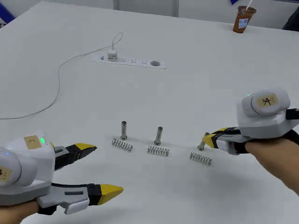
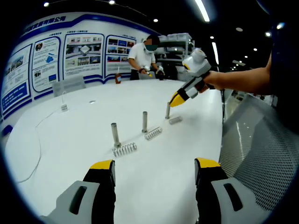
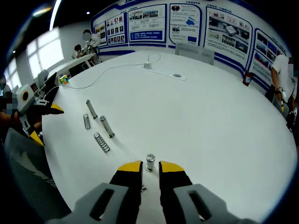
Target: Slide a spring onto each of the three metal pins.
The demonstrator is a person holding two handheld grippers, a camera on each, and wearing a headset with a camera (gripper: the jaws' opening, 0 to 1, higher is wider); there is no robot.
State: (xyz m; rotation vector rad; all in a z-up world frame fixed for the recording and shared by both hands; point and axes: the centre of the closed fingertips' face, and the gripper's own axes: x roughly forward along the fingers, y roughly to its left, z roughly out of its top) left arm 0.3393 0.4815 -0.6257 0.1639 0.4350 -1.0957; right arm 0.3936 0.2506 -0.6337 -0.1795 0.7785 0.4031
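Three metal pins stand upright in a row on the white table: the left pin (image 1: 124,130), the middle pin (image 1: 159,136) and the right pin (image 1: 202,143). One spring lies flat in front of each: left spring (image 1: 122,144), middle spring (image 1: 158,150), right spring (image 1: 201,158). My right gripper (image 3: 150,168) has its jaws drawn in around the right pin (image 3: 150,162); its yellow tips (image 1: 209,140) meet the pin from the right. My left gripper (image 1: 103,169) hovers open near the front edge, left of the row, with nothing between its fingers (image 2: 103,169).
A white power strip (image 1: 128,60) with a plugged charger and a trailing cable (image 1: 58,79) lies at the back. A cup of brown drink (image 1: 243,18) stands at the far right corner. People stand beyond the table in both gripper views.
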